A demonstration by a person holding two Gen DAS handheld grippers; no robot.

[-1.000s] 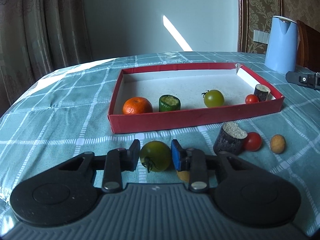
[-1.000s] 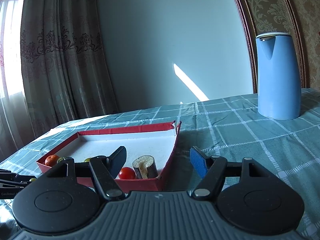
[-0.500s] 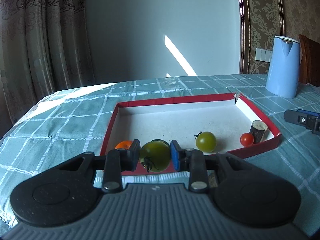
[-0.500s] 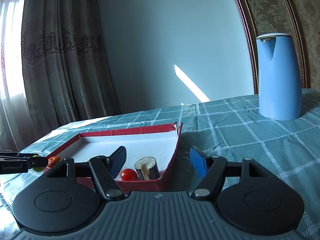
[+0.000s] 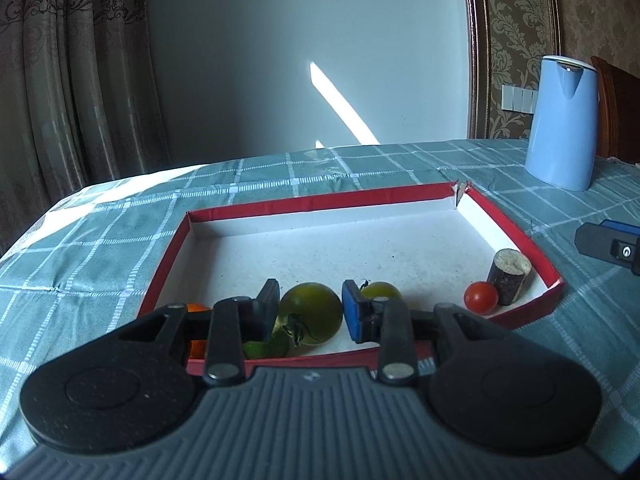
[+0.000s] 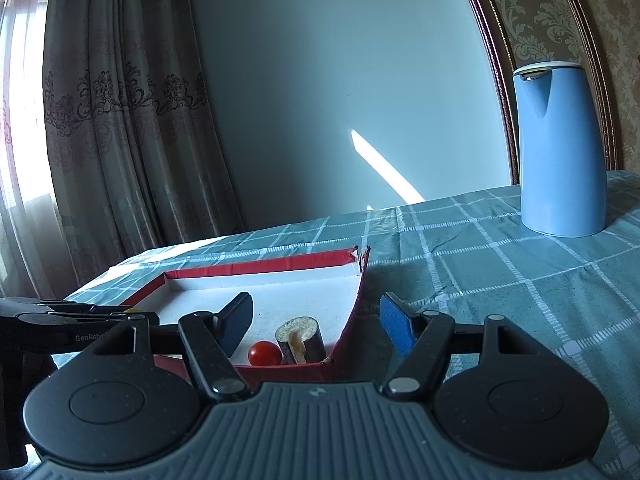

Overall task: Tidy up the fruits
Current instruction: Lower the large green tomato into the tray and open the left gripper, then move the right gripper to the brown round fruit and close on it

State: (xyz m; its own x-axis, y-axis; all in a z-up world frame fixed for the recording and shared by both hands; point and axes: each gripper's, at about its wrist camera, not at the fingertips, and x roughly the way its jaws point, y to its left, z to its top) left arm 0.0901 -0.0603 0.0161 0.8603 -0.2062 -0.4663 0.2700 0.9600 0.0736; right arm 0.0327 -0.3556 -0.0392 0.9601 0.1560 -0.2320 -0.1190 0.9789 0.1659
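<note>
My left gripper (image 5: 310,312) is shut on a green tomato (image 5: 311,314) and holds it over the near part of the red box (image 5: 320,202). In the box lie a second green tomato (image 5: 382,290), an orange (image 5: 197,344) mostly hidden behind my left finger, a green cut piece (image 5: 264,347), a red cherry tomato (image 5: 481,298) and a dark cut cylinder (image 5: 509,277). My right gripper (image 6: 316,320) is open and empty, beside the box's right wall (image 6: 352,316); the cherry tomato (image 6: 264,353) and cylinder (image 6: 302,340) show between its fingers.
A blue kettle (image 5: 562,122) stands on the checked tablecloth (image 5: 100,248) at the back right; it also shows in the right wrist view (image 6: 560,148). Curtains hang at the left. The other gripper shows at each view's edge (image 5: 608,242) (image 6: 60,326).
My left gripper has lifted the green tomato off the cloth and carried it forward over the box's near wall. The right gripper has barely moved.
</note>
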